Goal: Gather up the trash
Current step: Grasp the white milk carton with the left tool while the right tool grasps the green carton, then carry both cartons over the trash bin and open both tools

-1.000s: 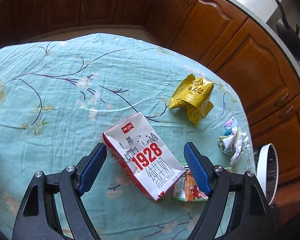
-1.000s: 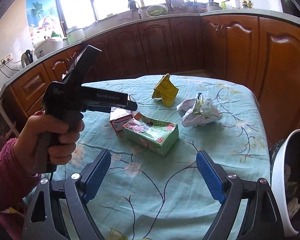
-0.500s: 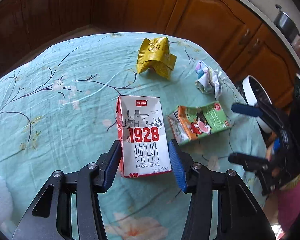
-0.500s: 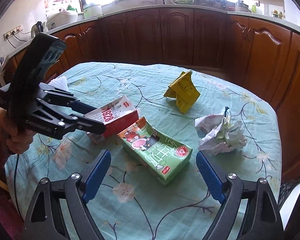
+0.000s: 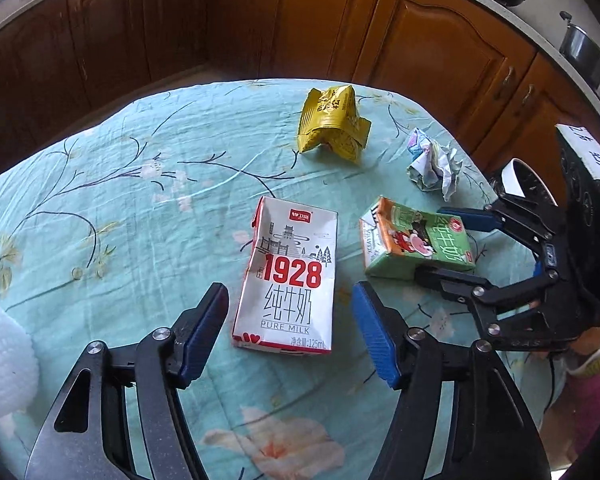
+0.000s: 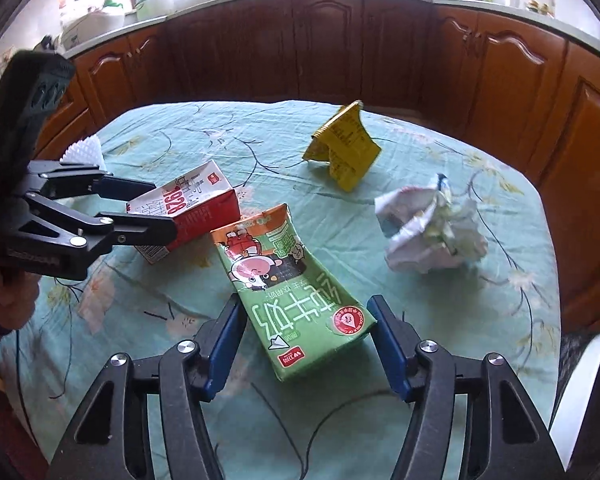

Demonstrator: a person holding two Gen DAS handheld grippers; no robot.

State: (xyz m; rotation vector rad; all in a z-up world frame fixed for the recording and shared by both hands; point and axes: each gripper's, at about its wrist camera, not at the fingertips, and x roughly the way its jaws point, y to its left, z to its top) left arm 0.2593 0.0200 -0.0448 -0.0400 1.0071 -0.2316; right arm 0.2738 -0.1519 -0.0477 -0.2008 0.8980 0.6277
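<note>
Cartons lay flat on the bench (image 5: 100, 200). Left tongs (image 5: 290, 330), reopening, straddled the white milk carton (image 5: 290, 276) without contact. Right tongs (image 6: 306, 346), narrowing, flanked the green carton (image 6: 296, 292); contact uncertain. Bin (image 5: 518, 178) stood beside the bench.

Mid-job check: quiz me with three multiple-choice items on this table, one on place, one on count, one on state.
1. Nearest the white-and-red cardboard milk carton lies: A the crumpled yellow foil wrapper; B the green cardboard milk carton; C the crumpled white paper ball.
2. Milk cartons on the teal floral tablecloth: A one; B two; C four.
3. The white-and-red carton is: A standing upright; B lying flat; C lifted off the cloth.

Answers: 1 B, the two lie side by side; 2 B, one white-and-red, one green; 3 B, its printed face points up and it rests on the cloth.
</note>
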